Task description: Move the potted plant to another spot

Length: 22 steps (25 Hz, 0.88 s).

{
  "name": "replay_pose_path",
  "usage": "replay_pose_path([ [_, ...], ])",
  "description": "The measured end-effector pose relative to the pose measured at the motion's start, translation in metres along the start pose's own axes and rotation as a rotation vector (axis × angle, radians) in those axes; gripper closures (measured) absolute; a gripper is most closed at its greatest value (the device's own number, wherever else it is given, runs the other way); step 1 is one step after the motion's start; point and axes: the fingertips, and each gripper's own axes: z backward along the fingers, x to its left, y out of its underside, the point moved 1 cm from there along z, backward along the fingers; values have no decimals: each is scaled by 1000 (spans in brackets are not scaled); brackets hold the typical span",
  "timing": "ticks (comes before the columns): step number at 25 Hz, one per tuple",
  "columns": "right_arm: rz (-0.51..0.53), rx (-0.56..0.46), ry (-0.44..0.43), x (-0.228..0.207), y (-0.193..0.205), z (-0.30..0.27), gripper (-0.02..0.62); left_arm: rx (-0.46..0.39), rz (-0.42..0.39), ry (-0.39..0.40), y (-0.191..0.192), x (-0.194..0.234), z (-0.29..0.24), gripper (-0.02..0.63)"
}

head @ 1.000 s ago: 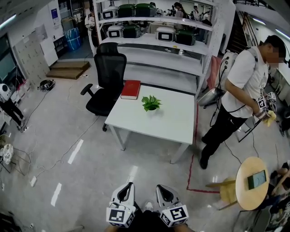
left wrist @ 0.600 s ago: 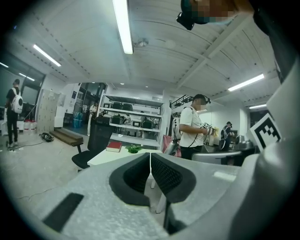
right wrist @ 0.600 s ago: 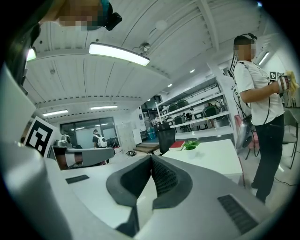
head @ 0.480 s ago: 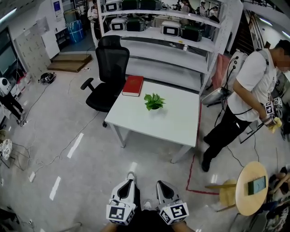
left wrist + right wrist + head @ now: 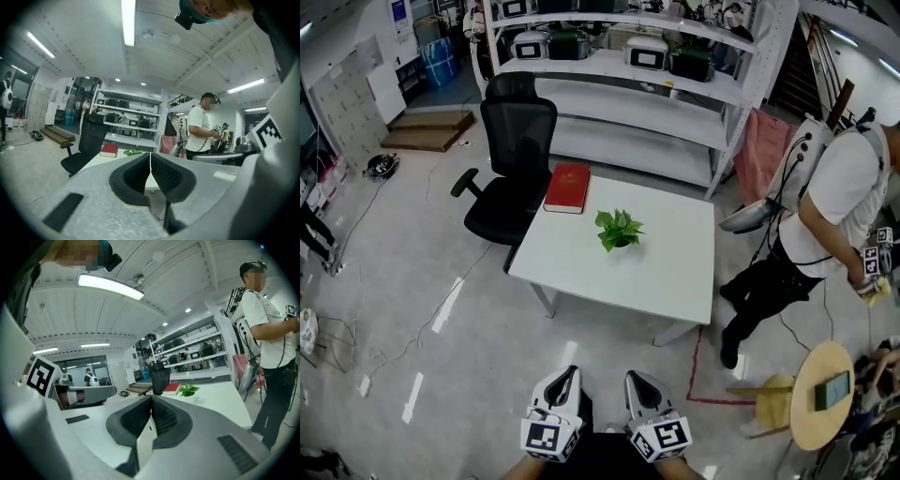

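White tabletop (image 5: 666,272), smooth and square-cornered on thin legs, carries the potted plant (image 5: 619,230) near its middle. It stands upright, a small cluster of broad green leaves that hides most of its pot. I judge it light and easily tipped if taken by the foliage, so the pot is the place to grip. A red hardback book (image 5: 567,187) lies flat at the far left corner, apart from the plant; the near and right parts of the top show bare, which offers a spot for setting down. A black office chair (image 5: 511,159) stands at the table's far left side, with pale metal shelving (image 5: 637,70) behind it. My left gripper (image 5: 570,373) and right gripper (image 5: 635,378) hang low before me, well short of the table, each with its ribbed dark pads pressed together on nothing. Approach not yet made. A person (image 5: 834,216) stands near the table's right edge; I would mind that side.
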Motion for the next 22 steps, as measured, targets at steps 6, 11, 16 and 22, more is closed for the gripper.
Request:
replay_pose_path([
  [6, 15, 30, 45, -8, -12, -68, 583, 16, 8, 66, -17, 49, -56, 584],
  [11, 9, 25, 93, -11, -26, -123, 583, 69, 8, 136, -22, 86, -96, 584],
  [16, 6, 32, 145, -18, -33, -164, 583, 87, 16, 189, -28, 116, -126, 584],
  [22, 34, 38, 178, -26, -46, -194, 583, 116, 20, 212, -31, 141, -150, 584],
])
